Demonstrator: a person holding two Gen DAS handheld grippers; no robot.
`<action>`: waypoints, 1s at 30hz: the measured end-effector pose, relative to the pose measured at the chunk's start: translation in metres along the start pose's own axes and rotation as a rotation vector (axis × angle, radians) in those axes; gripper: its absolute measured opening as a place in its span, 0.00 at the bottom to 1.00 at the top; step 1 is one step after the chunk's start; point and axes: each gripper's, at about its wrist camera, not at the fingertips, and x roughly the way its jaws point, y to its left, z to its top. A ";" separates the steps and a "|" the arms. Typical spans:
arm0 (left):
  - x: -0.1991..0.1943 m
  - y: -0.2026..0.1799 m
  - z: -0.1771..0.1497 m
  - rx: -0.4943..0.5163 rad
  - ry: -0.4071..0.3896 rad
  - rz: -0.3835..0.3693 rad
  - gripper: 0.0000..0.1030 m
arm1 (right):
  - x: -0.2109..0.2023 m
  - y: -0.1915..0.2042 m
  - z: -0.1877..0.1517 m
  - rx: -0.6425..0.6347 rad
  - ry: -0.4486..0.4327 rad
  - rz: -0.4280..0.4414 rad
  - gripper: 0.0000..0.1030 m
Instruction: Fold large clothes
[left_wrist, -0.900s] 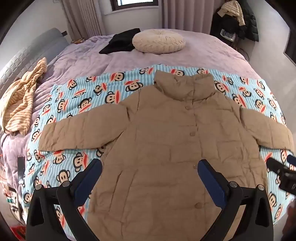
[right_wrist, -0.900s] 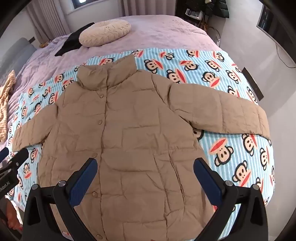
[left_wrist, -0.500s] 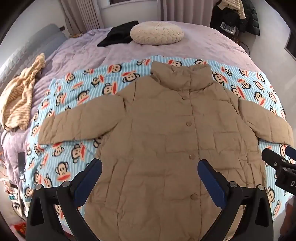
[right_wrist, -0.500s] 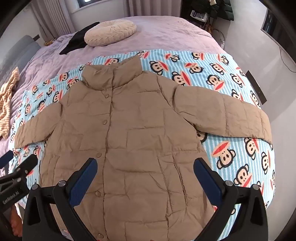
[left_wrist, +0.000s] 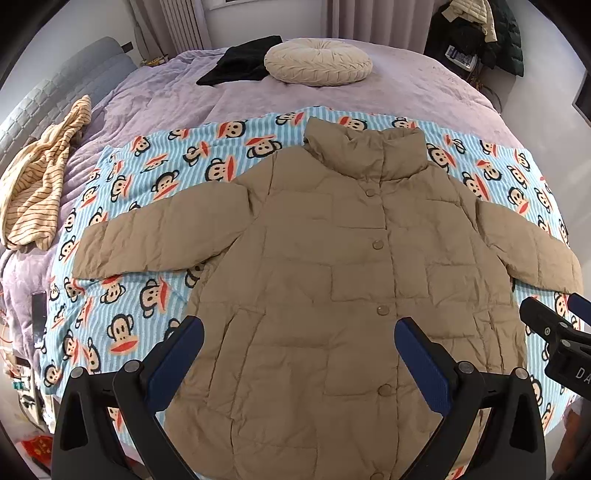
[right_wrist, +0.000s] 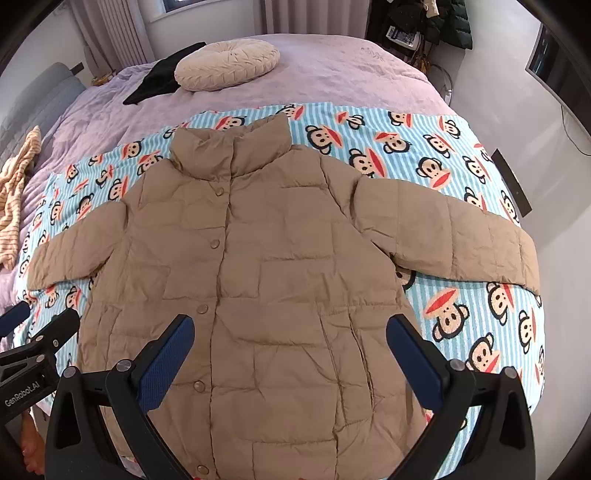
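Because the tan puffer jacket (left_wrist: 332, 266) lies flat and front-up on the monkey-print blanket (left_wrist: 140, 206) across the bed (left_wrist: 406, 88), buttoned, with collar toward the far side and both sleeves spread outward, it looks laid out for folding rather than partly folded. The left hand-held gripper (left_wrist: 299, 354) hangs above the lower left part of the body with its jaws wide apart and nothing between them; the right hand-held gripper (right_wrist: 290, 350) hangs likewise above the lower right part, jaws spread and empty. Neither touches the cloth, as far as the views show. Holding both over the hem end probably gives a full look at the garment before a grasp is chosen. Judging by the layout, folding has not begun, and a sleeve (right_wrist: 454, 240) seems a sensible first fold inward. A round cushion (left_wrist: 317, 62), a black garment (left_wrist: 240, 66) and a striped cloth (left_wrist: 37, 177) lie well apart from the jacket.
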 end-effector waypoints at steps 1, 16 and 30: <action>0.000 -0.001 -0.001 0.000 0.000 -0.001 1.00 | -0.001 0.000 0.001 0.000 -0.001 -0.002 1.00; 0.000 -0.001 0.004 -0.004 0.003 0.001 1.00 | -0.003 0.000 0.004 0.001 -0.004 -0.001 1.00; 0.000 0.002 0.007 -0.006 0.006 0.000 1.00 | -0.003 0.000 0.006 0.003 -0.004 -0.002 1.00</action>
